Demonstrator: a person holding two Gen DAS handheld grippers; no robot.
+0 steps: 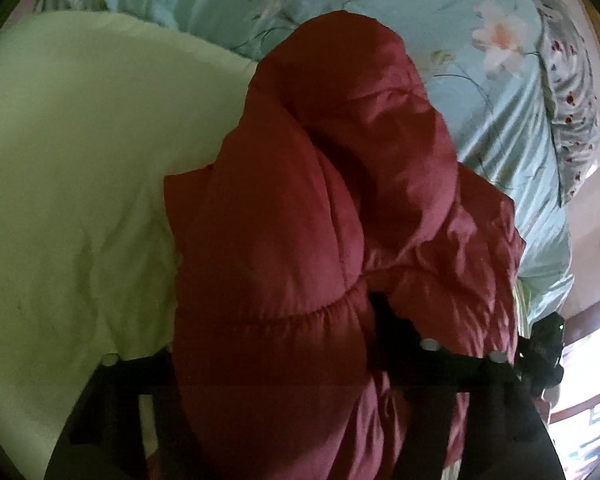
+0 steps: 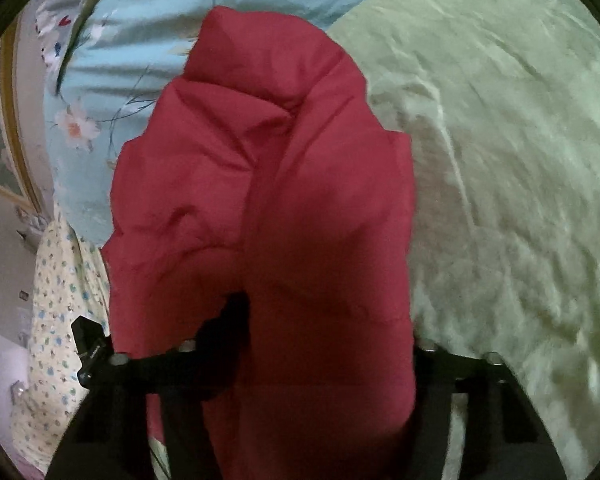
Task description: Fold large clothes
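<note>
- Red puffer jacket [image 1: 320,216]: quilted, padded garment, bunched and draped over both grippers; fills the middle of each wrist view and hangs in front of the bed surface. Stitched, gathered seam runs across its lower part in the left wrist view. Seen also from the right wrist [image 2: 268,200], where a long vertical fold divides it.
- Left gripper [image 1: 364,344]: black frame at the bottom of its view, mostly buried in the fabric. One dark finger [image 1: 384,320] shows poking up into a fold of the jacket; the other is hidden under the cloth. Jacket appears pinched there, but whether the tongs are together or apart cannot be told.
- Right gripper [image 2: 300,344]: black frame likewise covered. One dark finger [image 2: 232,320] shows at the left edge of the main fold, touching the fabric; the other is hidden. State of the tongs cannot be told.
- Pale green blanket [image 1: 80,180]: soft, wrinkled, lying behind and beside the jacket; on the left in the left view, on the right [image 2: 500,160] in the right view.
- Light blue floral sheet [image 1: 480,92]: behind the jacket, with a pink blossom print.
- Patterned pillow [image 1: 572,112]: at the far edge of the sheet, small red and dark spots.
- Small-print cloth [image 2: 56,320]: cream with blue dots, lower left of the right view.
</note>
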